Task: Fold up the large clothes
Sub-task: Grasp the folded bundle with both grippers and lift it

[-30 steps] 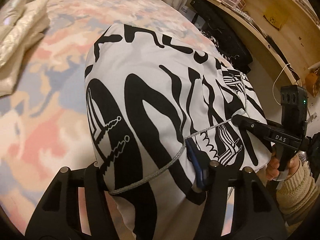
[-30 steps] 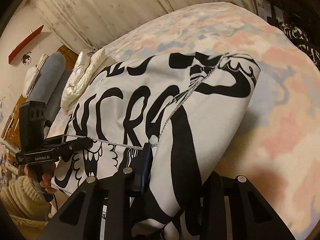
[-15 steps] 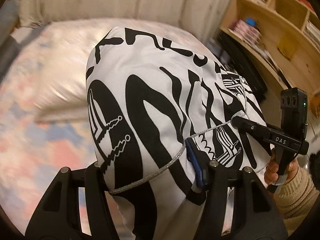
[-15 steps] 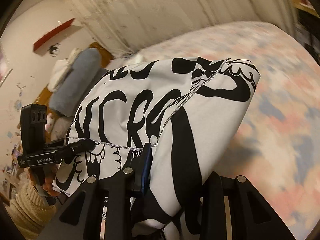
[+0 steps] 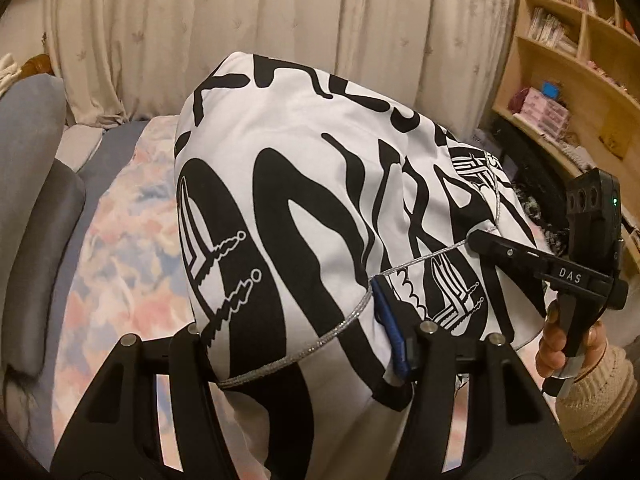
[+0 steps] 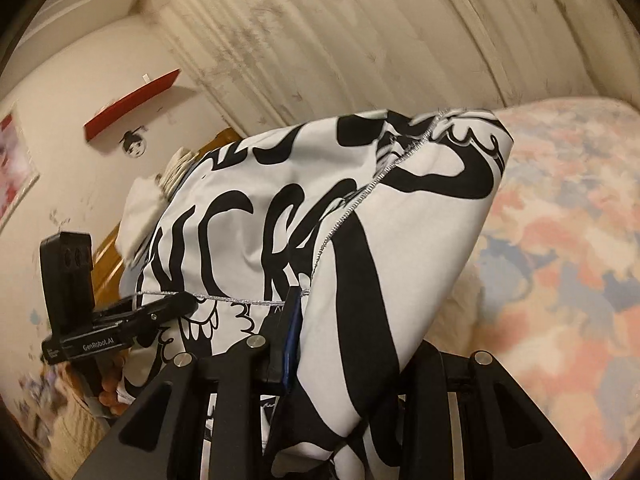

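**Garment held up over the bed, one gripper at each side**

A white garment (image 5: 320, 208) with heavy black lettering hangs bunched between the two grippers, lifted above the bed (image 5: 120, 248) with its pink, blue and cream cover. A silver stitched seam (image 5: 340, 320) runs across the cloth from one grip to the other.

Left gripper (image 5: 304, 344): jaws about half apart, closed on a thick fold of the garment; cloth fills the gap between the fingers.

Right gripper (image 6: 348, 344): jaws set narrower, clamped on the other bunched edge, cloth spilling out below the fingers.

From the left wrist view, the right gripper is at the far right, gripped by a hand (image 5: 560, 340) in a cream knit sleeve (image 5: 596, 400). Curtains (image 5: 280, 32) hang behind the bed; wooden shelves (image 5: 576, 80) stand to the right. A red shelf (image 6: 132, 110) is on the wall in the right wrist view.
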